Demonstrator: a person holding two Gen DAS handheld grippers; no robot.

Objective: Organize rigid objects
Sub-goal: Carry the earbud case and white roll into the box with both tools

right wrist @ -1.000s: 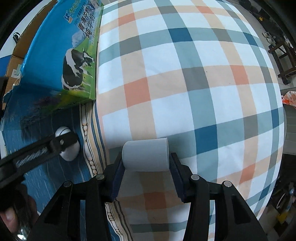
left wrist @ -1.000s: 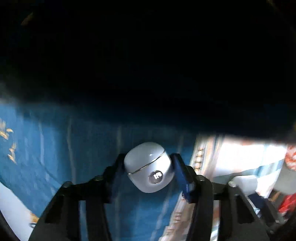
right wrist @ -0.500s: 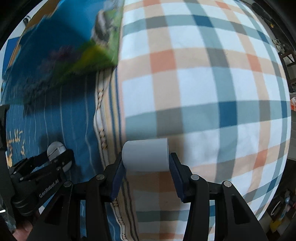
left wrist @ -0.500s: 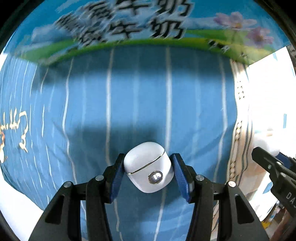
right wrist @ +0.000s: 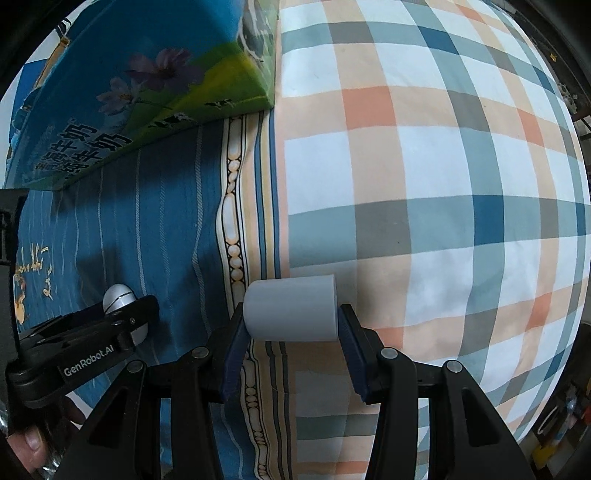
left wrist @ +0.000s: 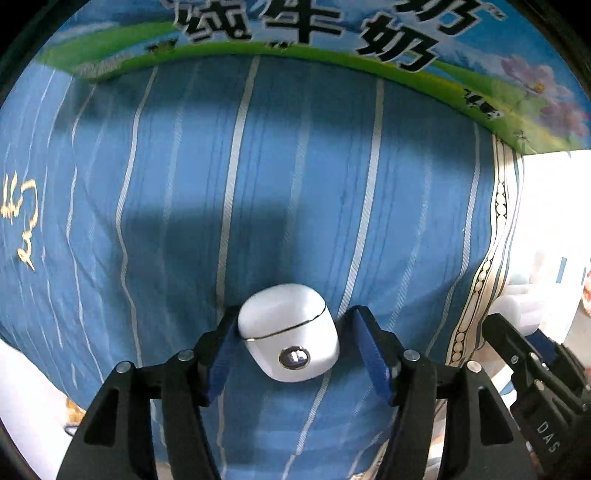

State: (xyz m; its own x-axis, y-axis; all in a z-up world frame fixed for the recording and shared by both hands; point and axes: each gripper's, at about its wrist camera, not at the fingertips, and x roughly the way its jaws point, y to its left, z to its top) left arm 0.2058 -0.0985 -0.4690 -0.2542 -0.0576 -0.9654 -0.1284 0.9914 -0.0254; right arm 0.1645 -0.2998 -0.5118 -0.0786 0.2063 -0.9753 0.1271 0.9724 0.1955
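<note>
The checked cloth (right wrist: 424,184) covers the right of the surface, the blue striped cloth (left wrist: 295,184) the left. A milk carton box (right wrist: 147,81) stands at the blue cloth's far edge. The right gripper (right wrist: 291,328) is clamped on a grey cylinder (right wrist: 291,308) over the seam between the cloths. The left gripper (left wrist: 291,343) has its fingers spread wider than the white earbud case (left wrist: 288,332), with a clear gap on the right, over the blue cloth.

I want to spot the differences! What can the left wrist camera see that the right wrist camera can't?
Only the left wrist view shows the round button on the white earbud case, sitting loosely between the left gripper's parted fingers. Only the right wrist view shows the checked cloth and the whole grey cylinder clamped by the right gripper. Both show the blue striped cloth, the milk box and the case.
</note>
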